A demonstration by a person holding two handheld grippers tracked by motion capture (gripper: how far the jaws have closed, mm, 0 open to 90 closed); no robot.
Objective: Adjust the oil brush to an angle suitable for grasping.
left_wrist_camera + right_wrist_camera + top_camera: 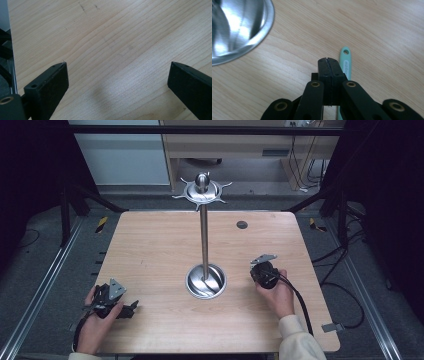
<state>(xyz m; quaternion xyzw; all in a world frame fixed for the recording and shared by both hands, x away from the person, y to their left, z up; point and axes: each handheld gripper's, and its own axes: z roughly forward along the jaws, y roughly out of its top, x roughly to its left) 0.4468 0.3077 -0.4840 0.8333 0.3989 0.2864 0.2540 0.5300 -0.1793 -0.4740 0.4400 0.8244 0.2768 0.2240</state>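
A tall steel stand rises from a round base (206, 281) at the table's middle, with a pole (204, 235) and a hooked disc on top (202, 190). My right gripper (328, 60) is shut, jaws pressed together with nothing seen between them, just right of the base (239, 30). A mint-green utensil handle (345, 62) with a hanging hole lies on the wood right beside and under the jaws; its other end is hidden. In the high view the right gripper (262, 271) sits by the base. My left gripper (117, 67) is open over bare wood at the front left (129, 309).
The wooden table (150, 250) has rounded corners and a small dark round insert (242, 224) at the back right. Its left edge is close to my left gripper. Black frame posts stand around the table, and a desk with cables is beyond it.
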